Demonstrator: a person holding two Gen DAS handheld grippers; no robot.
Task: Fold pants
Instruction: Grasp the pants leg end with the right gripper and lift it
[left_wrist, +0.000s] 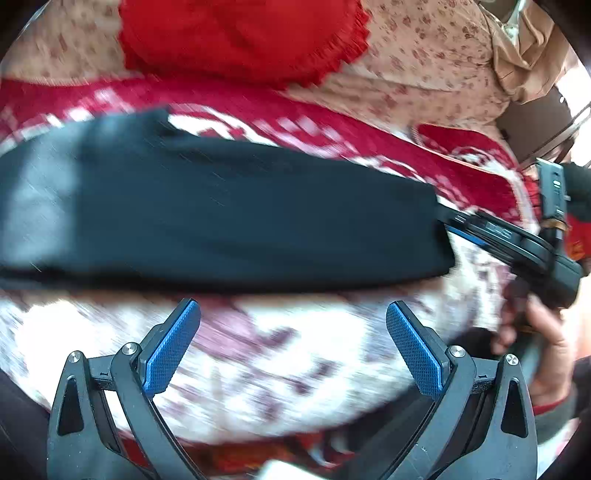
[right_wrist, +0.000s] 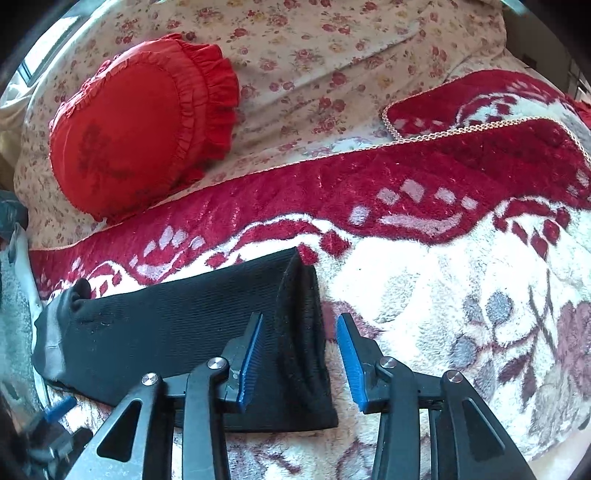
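The black pants (left_wrist: 221, 214) lie folded in a long band across a red and white blanket (left_wrist: 295, 354). My left gripper (left_wrist: 293, 325) is open and empty, a little in front of the band's near edge. In the right wrist view the pants (right_wrist: 166, 332) run from the left to their end by my right gripper (right_wrist: 299, 354), which is open, its left finger over the cloth and its right finger over the blanket (right_wrist: 443, 295). The right gripper also shows in the left wrist view (left_wrist: 447, 223), at the band's right end.
A red frilled cushion (right_wrist: 140, 122) lies beyond the pants on a floral sheet (right_wrist: 332, 55). The left wrist view is motion-blurred. A hand (left_wrist: 546, 354) holds the right gripper's handle at the right.
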